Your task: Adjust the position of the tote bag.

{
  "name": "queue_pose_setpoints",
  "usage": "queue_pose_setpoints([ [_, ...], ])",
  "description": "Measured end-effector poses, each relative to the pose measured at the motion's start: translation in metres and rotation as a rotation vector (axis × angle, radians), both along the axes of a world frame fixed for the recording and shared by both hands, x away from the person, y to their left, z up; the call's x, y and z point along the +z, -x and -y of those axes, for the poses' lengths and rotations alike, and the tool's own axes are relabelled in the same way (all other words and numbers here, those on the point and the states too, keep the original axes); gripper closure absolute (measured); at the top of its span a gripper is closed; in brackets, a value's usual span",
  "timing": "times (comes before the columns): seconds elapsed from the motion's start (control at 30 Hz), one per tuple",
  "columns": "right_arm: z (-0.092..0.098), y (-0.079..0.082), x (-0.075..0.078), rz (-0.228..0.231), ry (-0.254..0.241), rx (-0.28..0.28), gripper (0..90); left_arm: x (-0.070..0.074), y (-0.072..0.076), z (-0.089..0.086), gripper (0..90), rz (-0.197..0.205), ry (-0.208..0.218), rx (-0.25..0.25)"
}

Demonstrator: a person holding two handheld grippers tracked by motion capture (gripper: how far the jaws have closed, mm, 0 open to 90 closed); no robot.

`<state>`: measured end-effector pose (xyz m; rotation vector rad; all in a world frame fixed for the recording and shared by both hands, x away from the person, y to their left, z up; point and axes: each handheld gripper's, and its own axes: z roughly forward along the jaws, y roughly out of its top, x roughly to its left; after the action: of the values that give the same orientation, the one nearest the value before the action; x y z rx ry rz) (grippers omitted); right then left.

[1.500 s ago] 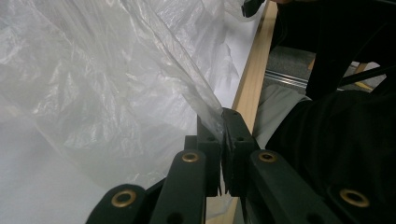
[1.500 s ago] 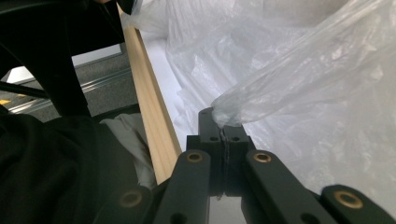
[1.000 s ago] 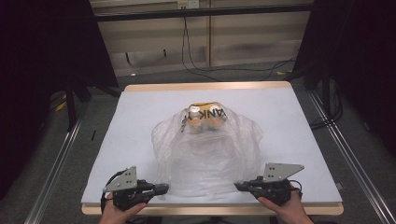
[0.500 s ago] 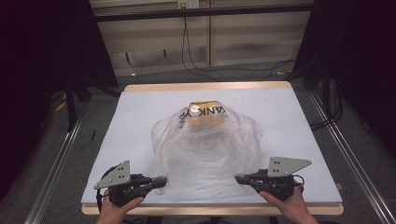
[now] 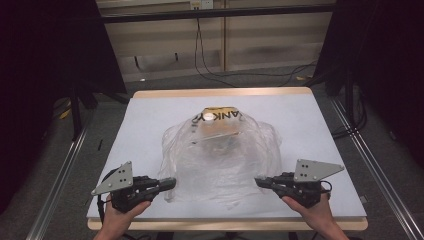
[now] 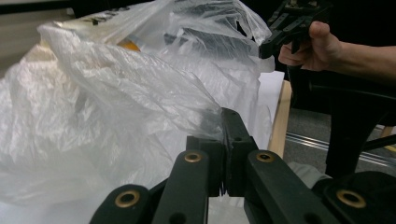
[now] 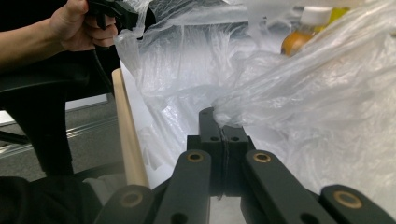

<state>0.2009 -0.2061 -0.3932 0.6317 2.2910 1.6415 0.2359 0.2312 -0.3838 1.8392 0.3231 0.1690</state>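
Dark studio walls and loose black cables frame a pale grey, wood-edged counter [image 5: 150, 125], where a person works a black two-jaw gripper in each hand; between them lies a large clear crumpled plastic bag [image 5: 220, 160], spread across the middle of the counter. At the near left corner of the bag, the left gripper [image 5: 169, 183] has its fingers [image 6: 236, 140] pressed together on a pinch of the film; the left gripper view shows the plastic gathered into a peak exactly where the two pads meet, with the rest of the bag billowing up and away beyond the fingertips. At the near right corner, the right gripper [image 5: 260, 182] does the same; its fingers [image 7: 209, 126] are closed tight on a bunched fold of the bag, the film fanning out from the fingertips to the far side. Each gripper view catches the opposite hand farther off, across the bag from its own fingers, holding the other gripper at the bag's edge. Inside the bag, well beyond both sets of fingers, sits an orange drink bottle with a white cap [image 7: 303, 32]; beside it lies a yellow-and-white printed packet with dark lettering [image 5: 220, 116], at the bag's far end.
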Motion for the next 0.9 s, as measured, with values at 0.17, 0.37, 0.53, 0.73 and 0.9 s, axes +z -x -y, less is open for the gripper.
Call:
queue_pose_setpoints([
  [0.17, 0.003, -0.003, 0.014, 0.038, -0.018, -0.007, 90.0, 0.012, -0.008, -0.002, 89.0, 0.014, 0.029, 0.004],
  [0.37, 0.008, -0.010, 0.024, 0.062, -0.044, -0.018, 90.0, 0.022, -0.018, -0.004, 89.1, 0.035, 0.054, 0.020],
  [0.53, 0.010, -0.015, 0.031, 0.078, -0.047, -0.023, 90.0, 0.031, -0.022, -0.004, 89.1, 0.055, 0.069, 0.042],
  [0.73, 0.013, -0.020, 0.040, 0.097, -0.065, -0.029, 90.0, 0.038, -0.026, -0.005, 89.2, 0.071, 0.077, 0.046],
  [0.9, 0.016, -0.025, 0.050, 0.113, -0.077, -0.026, 90.0, 0.048, -0.034, -0.004, 89.2, 0.081, 0.096, 0.044],
])
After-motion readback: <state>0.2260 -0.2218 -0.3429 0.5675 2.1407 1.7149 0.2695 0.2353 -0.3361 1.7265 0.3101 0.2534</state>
